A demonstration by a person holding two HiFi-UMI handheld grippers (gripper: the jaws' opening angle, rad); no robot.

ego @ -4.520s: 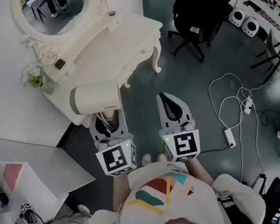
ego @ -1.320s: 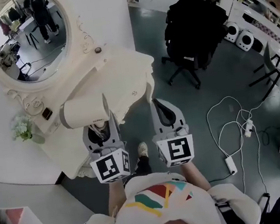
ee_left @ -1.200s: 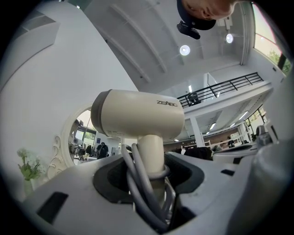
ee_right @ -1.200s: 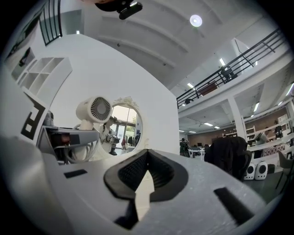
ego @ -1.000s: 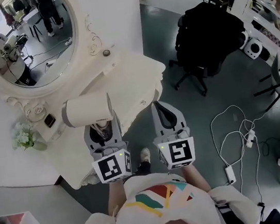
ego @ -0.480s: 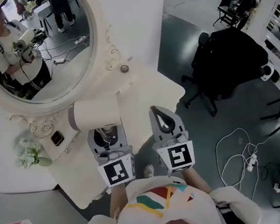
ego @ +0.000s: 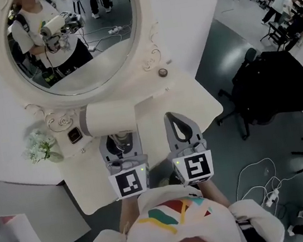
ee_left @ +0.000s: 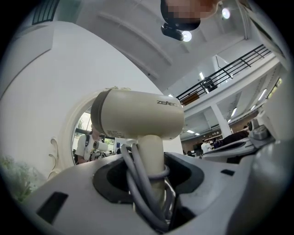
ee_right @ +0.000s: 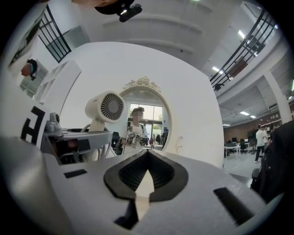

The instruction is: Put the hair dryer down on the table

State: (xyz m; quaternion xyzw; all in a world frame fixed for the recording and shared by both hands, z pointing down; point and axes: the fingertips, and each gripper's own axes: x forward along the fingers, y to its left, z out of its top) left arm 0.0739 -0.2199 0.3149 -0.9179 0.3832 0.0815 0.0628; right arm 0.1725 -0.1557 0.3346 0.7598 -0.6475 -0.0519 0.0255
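Your left hand-held gripper point(ego: 119, 139) clamps the cream hair dryer point(ego: 109, 118) by its cord-wrapped handle, barrel sideways over the worktop point(ego: 155, 108); your right hand-held gripper point(ego: 172, 119) is closed, empty.

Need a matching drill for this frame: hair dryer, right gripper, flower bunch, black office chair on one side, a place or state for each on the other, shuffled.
Things:
1. hair dryer
2. right gripper
3. flower bunch
4. black office chair

Places or states:
A. on the floor, to the right of the table
B. jaws together, nothing between them
C. handle clamped in the left gripper, over the tabletop
D. at the table's left end, beside the mirror frame

Pairs: 1-C, 2-B, 3-D, 4-A
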